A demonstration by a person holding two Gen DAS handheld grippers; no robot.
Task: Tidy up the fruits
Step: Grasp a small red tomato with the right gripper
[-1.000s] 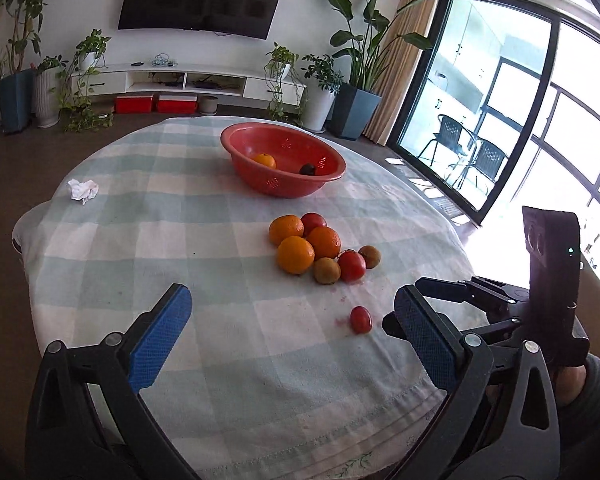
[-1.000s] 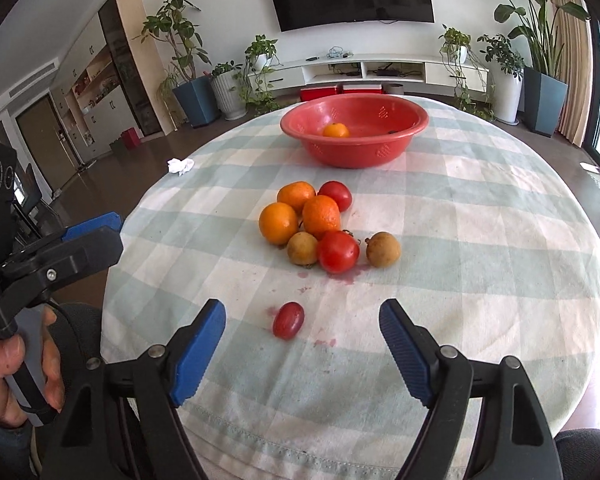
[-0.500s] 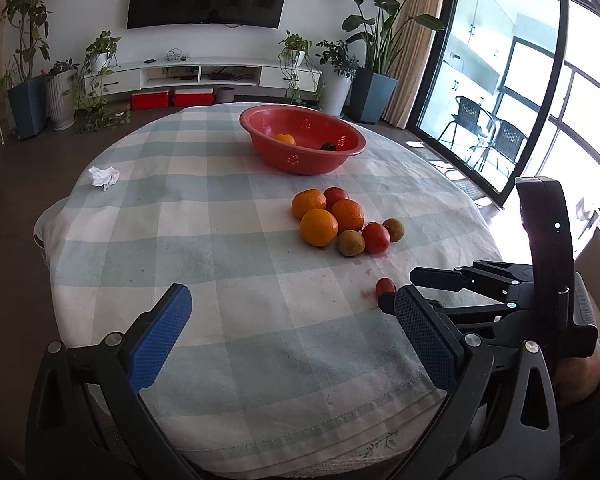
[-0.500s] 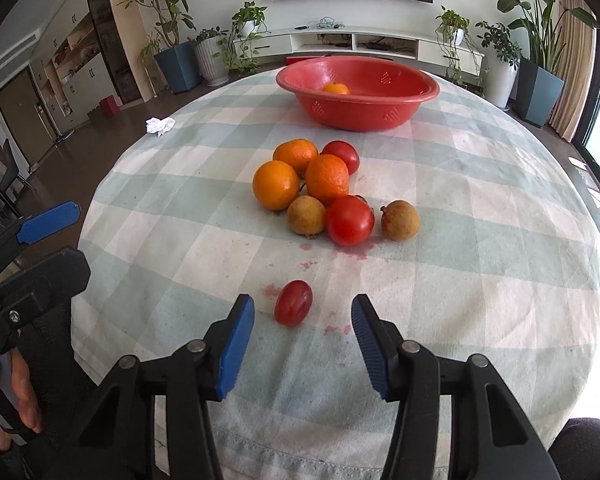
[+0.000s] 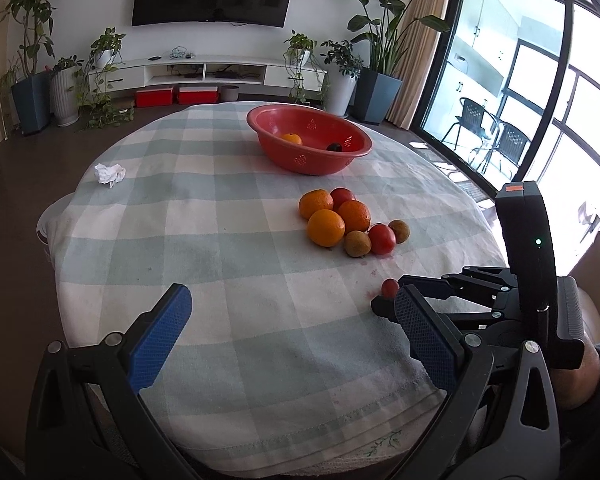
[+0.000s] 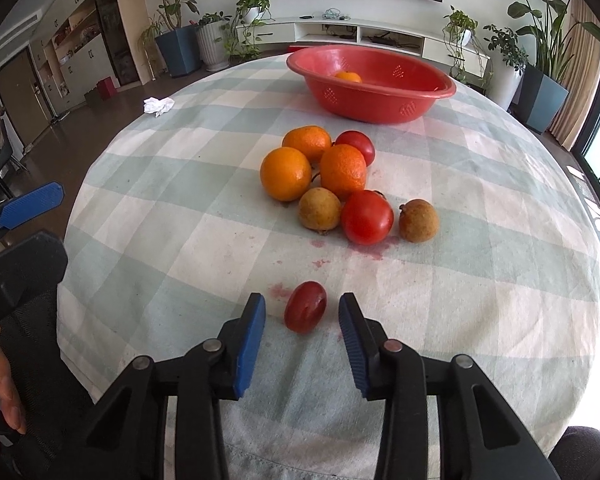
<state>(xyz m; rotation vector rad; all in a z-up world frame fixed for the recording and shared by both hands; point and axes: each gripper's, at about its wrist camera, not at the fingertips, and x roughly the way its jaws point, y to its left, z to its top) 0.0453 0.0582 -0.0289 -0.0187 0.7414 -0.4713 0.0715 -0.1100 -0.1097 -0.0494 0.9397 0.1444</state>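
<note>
Right claw [image 6: 302, 322] has narrowed around the small red fruit [image 6: 305, 312], not touching; left claw [image 5: 288, 336] wide.

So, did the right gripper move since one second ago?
Yes. The right gripper came forward over the tablecloth and narrowed; its fingers now flank the small red fruit, nearer the red bowl.

Glossy plastic bowl [image 6: 380, 96], cloth tablecloth [image 6: 180, 200]

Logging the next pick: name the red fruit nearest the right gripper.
The small oval one, alone between the right gripper's open fingers; the two rounder red fruits sit in the pile.
</note>
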